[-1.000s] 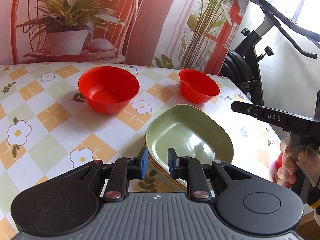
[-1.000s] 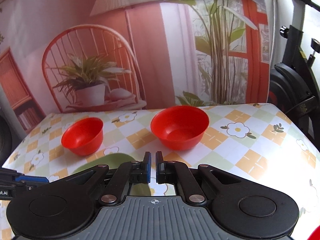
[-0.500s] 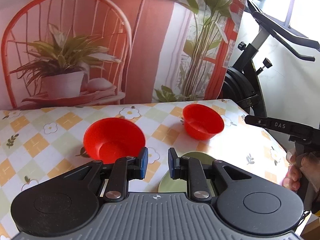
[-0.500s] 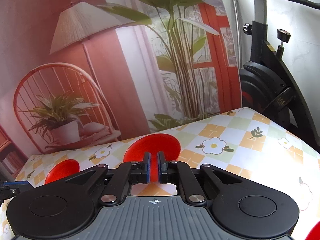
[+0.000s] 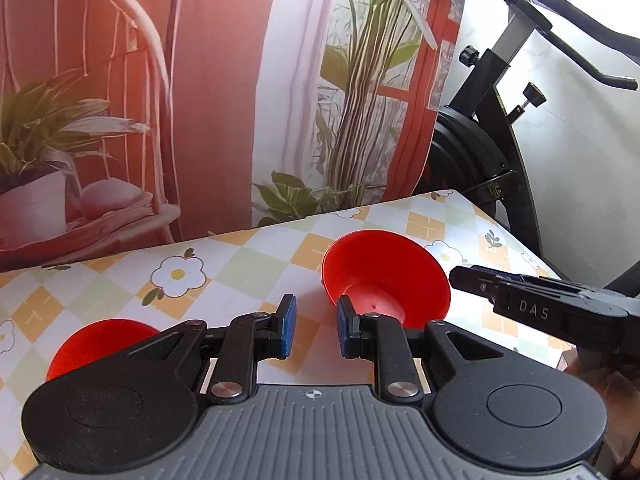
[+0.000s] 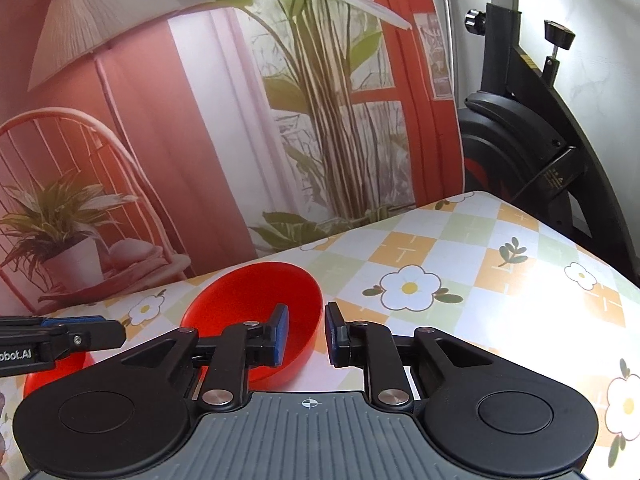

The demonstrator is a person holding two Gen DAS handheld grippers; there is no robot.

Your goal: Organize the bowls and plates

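Observation:
Two red bowls stand on the flowered tablecloth. In the left wrist view one red bowl [image 5: 384,280] sits just beyond my left gripper [image 5: 316,326], behind its right finger. The other red bowl [image 5: 100,344] shows at the lower left, partly hidden by the gripper body. The left gripper is open with nothing between its blue pads. My right gripper [image 6: 306,334] is open too. Its left finger overlaps the nearer red bowl [image 6: 256,312], whose right wall shows in the gap; I cannot tell whether they touch. The second bowl [image 6: 52,368] lies behind the left gripper [image 6: 80,336]. No plate is in view.
The table [image 6: 500,288] ends at the right, with a black exercise bike [image 6: 532,140] just beyond it. A printed backdrop [image 5: 200,100] of a chair and plants stands along the far edge. My right gripper [image 5: 480,286] reaches in from the right of the left wrist view.
Both views have come lower and closer to the bowls, and the green plate has dropped out of sight. The right gripper's fingers have opened. The left gripper's gap is much the same.

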